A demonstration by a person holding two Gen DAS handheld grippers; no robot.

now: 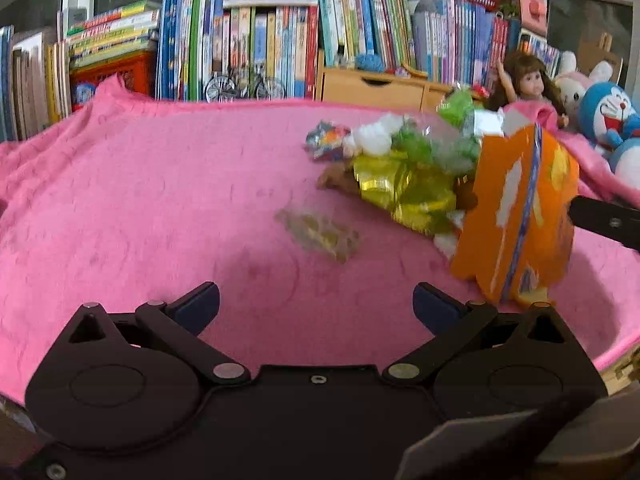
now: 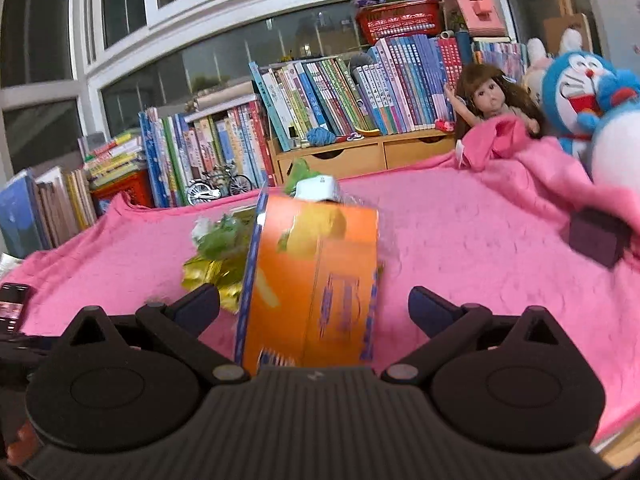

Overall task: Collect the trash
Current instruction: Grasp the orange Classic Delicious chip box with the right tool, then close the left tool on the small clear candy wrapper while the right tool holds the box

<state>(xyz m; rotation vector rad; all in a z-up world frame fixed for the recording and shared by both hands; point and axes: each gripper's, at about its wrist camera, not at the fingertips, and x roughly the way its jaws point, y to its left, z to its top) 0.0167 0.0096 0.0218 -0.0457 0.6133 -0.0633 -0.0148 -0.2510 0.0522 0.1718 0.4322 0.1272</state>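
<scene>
An orange carton stands upright on the pink blanket, at the right end of a trash pile. The pile holds a gold foil wrapper, green wrappers, white tissue and a colourful wrapper. A clear plastic wrapper lies alone in front of it. My left gripper is open and holds nothing, short of the clear wrapper. My right gripper is open, with the orange carton between its spread fingers and a gap on both sides. One right finger shows beside the carton.
Rows of books and a wooden drawer unit stand behind the blanket. A doll and a blue plush toy sit at the back right. A dark purple block rests on the blanket at right.
</scene>
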